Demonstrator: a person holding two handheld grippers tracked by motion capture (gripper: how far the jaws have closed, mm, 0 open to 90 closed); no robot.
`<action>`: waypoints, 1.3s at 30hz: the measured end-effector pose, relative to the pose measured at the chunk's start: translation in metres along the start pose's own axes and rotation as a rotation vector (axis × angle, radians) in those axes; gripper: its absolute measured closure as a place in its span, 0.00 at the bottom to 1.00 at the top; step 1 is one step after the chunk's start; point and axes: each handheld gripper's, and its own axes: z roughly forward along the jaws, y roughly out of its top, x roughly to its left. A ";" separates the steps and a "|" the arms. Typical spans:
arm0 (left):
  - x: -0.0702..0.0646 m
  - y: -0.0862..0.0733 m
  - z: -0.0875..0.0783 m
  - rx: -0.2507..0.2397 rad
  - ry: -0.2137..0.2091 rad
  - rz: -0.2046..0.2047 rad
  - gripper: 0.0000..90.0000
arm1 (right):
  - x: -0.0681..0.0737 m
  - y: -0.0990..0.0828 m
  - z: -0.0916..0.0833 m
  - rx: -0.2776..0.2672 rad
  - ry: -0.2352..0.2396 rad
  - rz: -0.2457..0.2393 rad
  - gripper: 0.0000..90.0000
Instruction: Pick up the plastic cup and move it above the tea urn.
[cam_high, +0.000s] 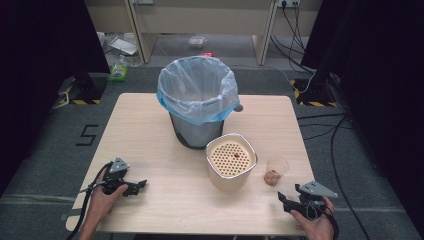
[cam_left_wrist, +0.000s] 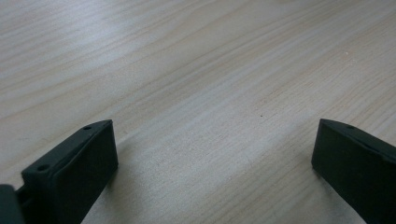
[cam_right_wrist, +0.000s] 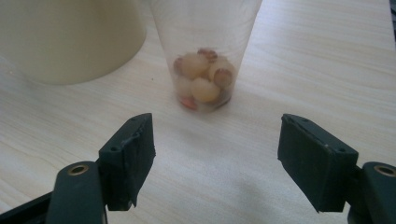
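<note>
Since the right gripper (cam_right_wrist: 217, 154) stands wide open and empty just below the clear cup (cam_right_wrist: 205, 56) at upper middle of its view, it should advance straight and close gently at mid-height. The left gripper (cam_left_wrist: 215, 163) rests open, holding nothing, over bare table (cam_left_wrist: 196, 70).

My cup (cam_right_wrist: 205, 51): clear plastic, upright on table, just ahead of me, right of cream container (cam_high: 231, 161). Holds small heap of pale round nuts (cam_right_wrist: 204, 80), some reddish-brown, at bottom.
</note>
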 end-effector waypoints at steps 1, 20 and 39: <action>0.000 0.000 0.000 0.000 0.000 0.000 0.00 | 0.001 0.004 -0.004 -0.008 -0.001 0.001 0.32; 0.000 0.000 0.000 0.000 0.000 0.000 0.00 | 0.006 0.042 -0.025 -0.068 -0.011 -0.027 0.35; 0.000 0.000 0.000 -0.001 0.000 0.000 0.00 | -0.012 0.081 -0.013 -0.064 -0.029 -0.015 0.37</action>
